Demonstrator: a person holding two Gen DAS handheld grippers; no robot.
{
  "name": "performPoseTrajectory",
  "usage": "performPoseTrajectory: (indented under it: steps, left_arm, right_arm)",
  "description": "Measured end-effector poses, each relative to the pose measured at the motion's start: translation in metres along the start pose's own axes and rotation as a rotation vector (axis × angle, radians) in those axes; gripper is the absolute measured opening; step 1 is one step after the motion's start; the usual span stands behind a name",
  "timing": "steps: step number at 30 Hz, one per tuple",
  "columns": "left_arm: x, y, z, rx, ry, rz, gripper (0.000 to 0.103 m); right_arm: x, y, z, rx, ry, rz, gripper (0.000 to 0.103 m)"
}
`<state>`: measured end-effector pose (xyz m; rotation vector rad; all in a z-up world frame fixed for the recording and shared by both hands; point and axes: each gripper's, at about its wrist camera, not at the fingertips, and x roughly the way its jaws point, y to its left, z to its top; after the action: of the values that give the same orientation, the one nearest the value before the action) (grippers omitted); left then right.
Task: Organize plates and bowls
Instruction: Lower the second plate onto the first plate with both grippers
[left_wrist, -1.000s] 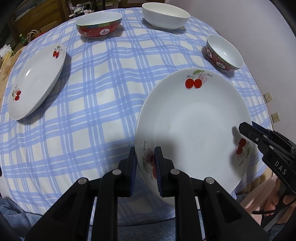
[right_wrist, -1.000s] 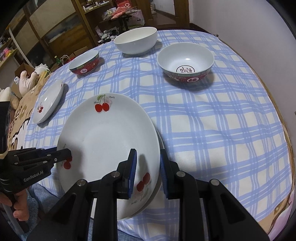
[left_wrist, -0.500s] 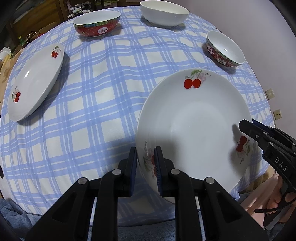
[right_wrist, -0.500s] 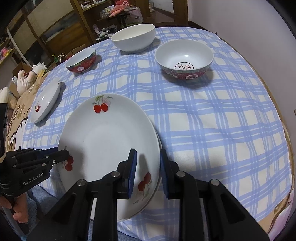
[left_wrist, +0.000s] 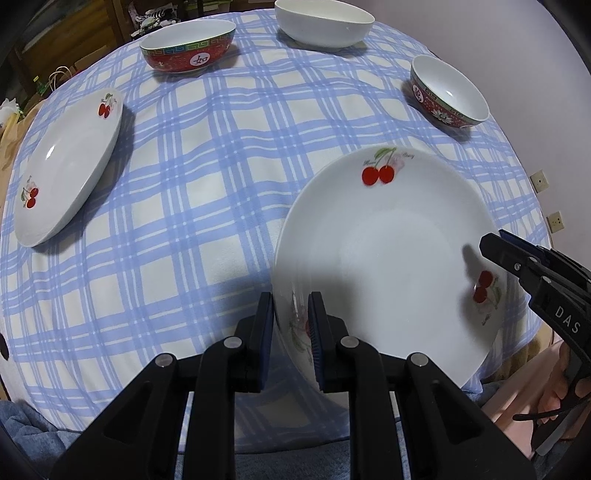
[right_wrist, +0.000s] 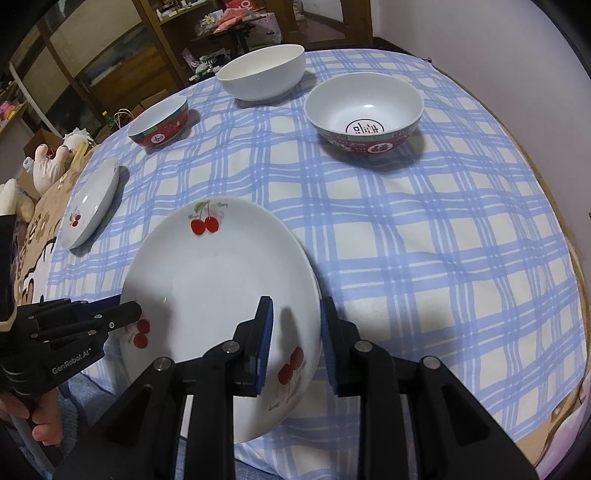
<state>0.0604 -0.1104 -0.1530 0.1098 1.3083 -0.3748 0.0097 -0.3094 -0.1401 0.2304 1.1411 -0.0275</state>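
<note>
Now, cherry plate (left_wrist: 388, 236) rim between left hand-held gripper (left_wrist: 291, 325)

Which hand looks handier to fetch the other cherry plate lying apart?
Left, probably: the other plate lies on the left fingers' side, though they pinch the near plate. The right fingers, just opening around that rim, sit farther.

Round white ceramic plate (right_wrist: 218, 295): red cherries, green stems. Tablecloth (right_wrist: 424, 240): blue-white plaid. Red-patterned bowl (right_wrist: 364, 110): white inside.

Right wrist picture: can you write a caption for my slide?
Two grippers at opposite edges of a cherry plate on a checked tablecloth.
</note>
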Motion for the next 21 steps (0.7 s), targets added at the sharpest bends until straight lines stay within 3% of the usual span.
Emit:
performPoseTrajectory:
  steps: [21]
  left_arm:
    - [-0.0002,0.0031,-0.0042,0.001,0.012,0.012,0.021]
  right_arm:
    - [0.0005,-0.0042,-0.0010,0.034,0.006,0.022,0.031]
